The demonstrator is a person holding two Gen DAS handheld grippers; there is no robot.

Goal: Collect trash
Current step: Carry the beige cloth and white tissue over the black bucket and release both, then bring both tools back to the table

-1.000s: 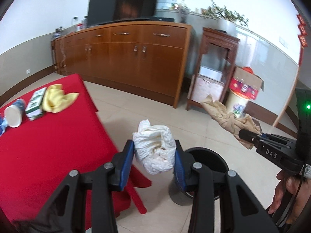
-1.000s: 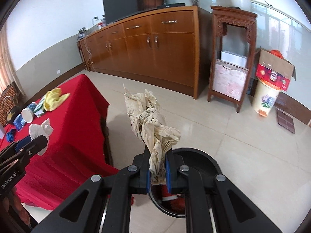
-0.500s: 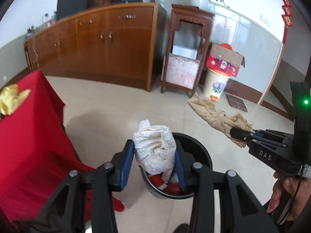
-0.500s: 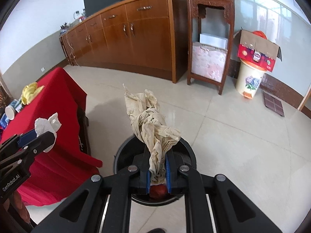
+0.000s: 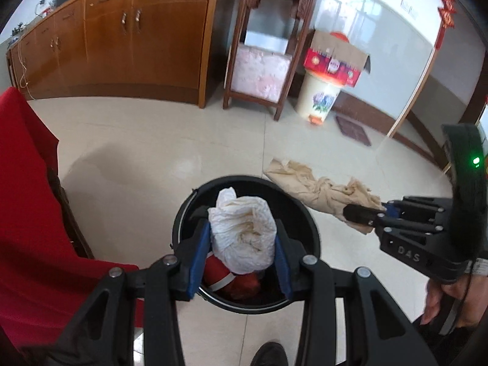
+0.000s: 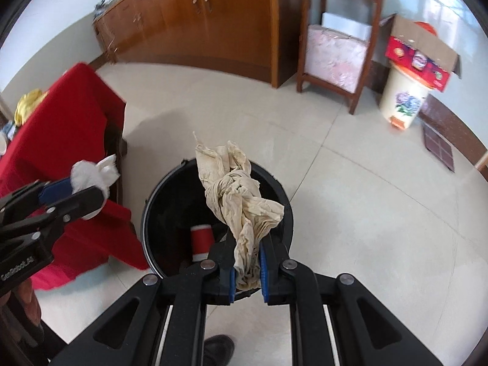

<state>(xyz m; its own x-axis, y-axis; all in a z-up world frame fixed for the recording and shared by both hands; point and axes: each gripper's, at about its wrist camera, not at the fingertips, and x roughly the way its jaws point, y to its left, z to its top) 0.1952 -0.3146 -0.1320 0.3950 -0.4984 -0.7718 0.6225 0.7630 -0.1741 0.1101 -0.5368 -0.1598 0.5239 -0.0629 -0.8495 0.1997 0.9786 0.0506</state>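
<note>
Left tool (image 5: 242,244) clamps white wad (image 5: 242,233) over bin (image 5: 183,213) | right tool (image 6: 247,270) clamps tan paper (image 6: 241,201) over bin

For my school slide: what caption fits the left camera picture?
Left gripper holds a white paper wad over the black trash bin.

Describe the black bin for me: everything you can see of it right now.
The black bin is a round, open-topped, lidless bucket standing upright on the tiled floor beside the red-draped table. Inside lies a red paper cup with a white rim among other red trash. Both grippers hold their wads above its mouth; nothing visibly touches its rim.
</note>
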